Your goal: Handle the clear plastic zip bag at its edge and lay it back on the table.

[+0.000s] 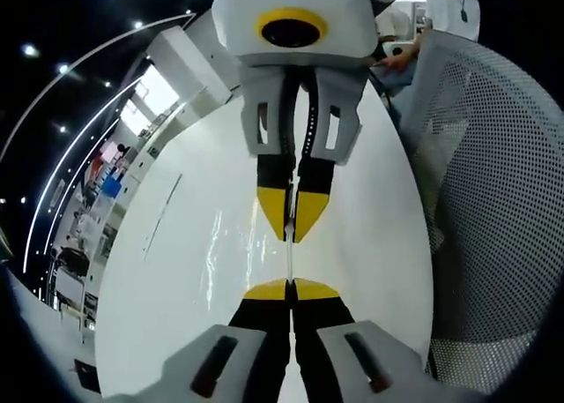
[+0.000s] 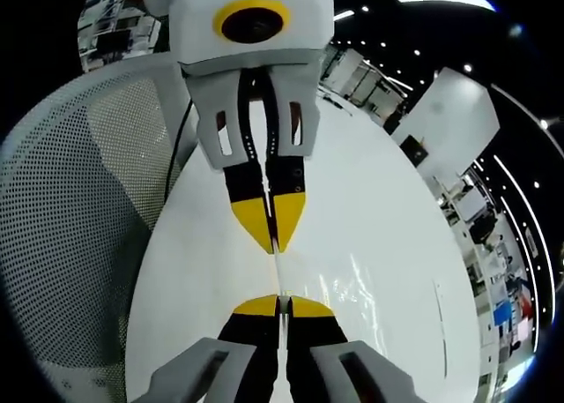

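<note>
The clear plastic zip bag (image 1: 289, 260) hangs stretched between my two grippers, above the white table (image 1: 176, 244). It shows almost edge-on as a thin pale strip, with faint glints beside it. My left gripper (image 1: 291, 290) rises from the bottom of the left gripper view, shut on one end of the bag's edge. Facing it from the top is my right gripper (image 1: 291, 235), shut on the other end. In the right gripper view the right gripper (image 2: 278, 304) pinches the bag (image 2: 278, 275) from below, and the left gripper (image 2: 275, 244) holds it from above.
A grey mesh chair back (image 1: 493, 200) stands close beside the table (image 2: 379, 209), and appears again in the right gripper view as the chair back (image 2: 79, 227). A seated person (image 1: 445, 15) is at the far end. Desks and shelves (image 1: 97, 191) line the room beyond.
</note>
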